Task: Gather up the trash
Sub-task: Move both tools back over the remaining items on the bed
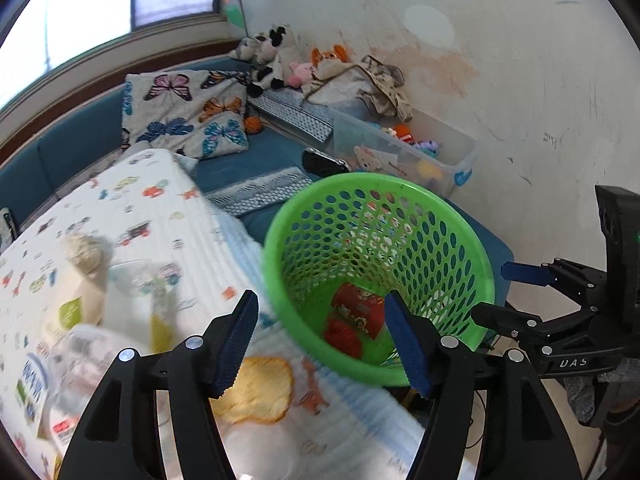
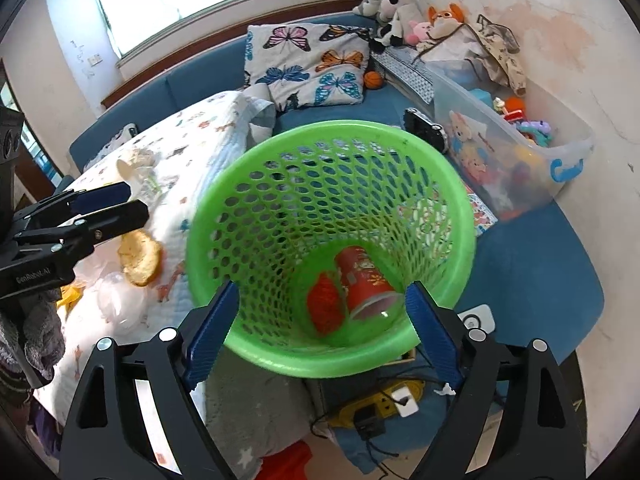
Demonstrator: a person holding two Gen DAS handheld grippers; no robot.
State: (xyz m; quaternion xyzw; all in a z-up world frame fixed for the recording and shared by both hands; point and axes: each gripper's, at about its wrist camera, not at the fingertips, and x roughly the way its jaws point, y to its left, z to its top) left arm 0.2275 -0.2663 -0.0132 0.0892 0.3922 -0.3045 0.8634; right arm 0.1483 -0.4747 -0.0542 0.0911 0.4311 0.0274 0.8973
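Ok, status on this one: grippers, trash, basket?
Left gripper and right gripper open, empty. Red cup in green basket. Yellow wrapper on quilt.

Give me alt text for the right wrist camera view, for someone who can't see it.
A green mesh basket fills the centre, with a red paper cup and a red wrapper lying inside it. The open, empty right claw frames its near rim. On the patterned blanket to the left, the left claw hangs beside a yellow crisp.
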